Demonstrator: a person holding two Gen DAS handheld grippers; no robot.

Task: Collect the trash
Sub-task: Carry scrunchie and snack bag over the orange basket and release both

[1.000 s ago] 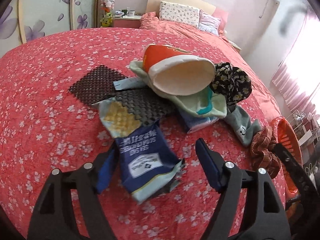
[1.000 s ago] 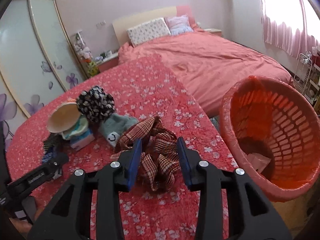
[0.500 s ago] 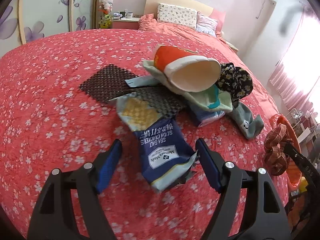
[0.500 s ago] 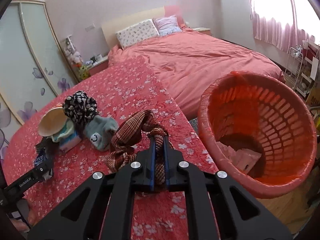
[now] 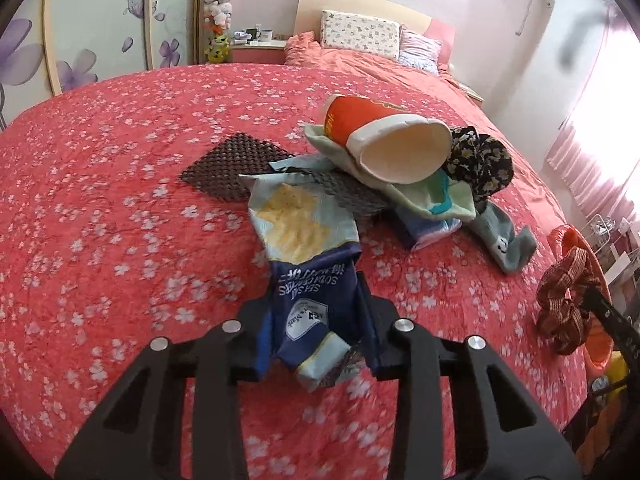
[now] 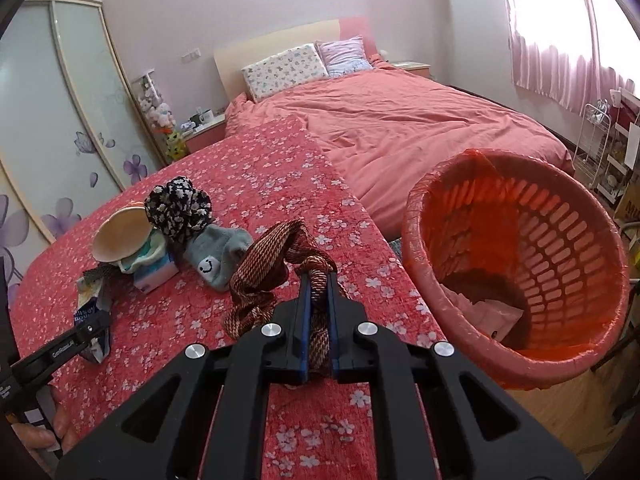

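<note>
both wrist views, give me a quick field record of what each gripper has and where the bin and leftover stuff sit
left gripper: fingers have just been closing on the cracker bag, which lies on the red cloth
right gripper: shut on the woven band, lifted off the cloth
bin: orange, beside the cloth's edge, some paper at its bottom
pile: paper cup on its side, floral scrunchie, grey sock, dark mesh mat

left tongs (image 5: 316,316): just closed onto cracker packet (image 5: 304,280) | right tongs (image 6: 318,300): clamped woven scrunchie (image 6: 272,268), lifted it
</note>
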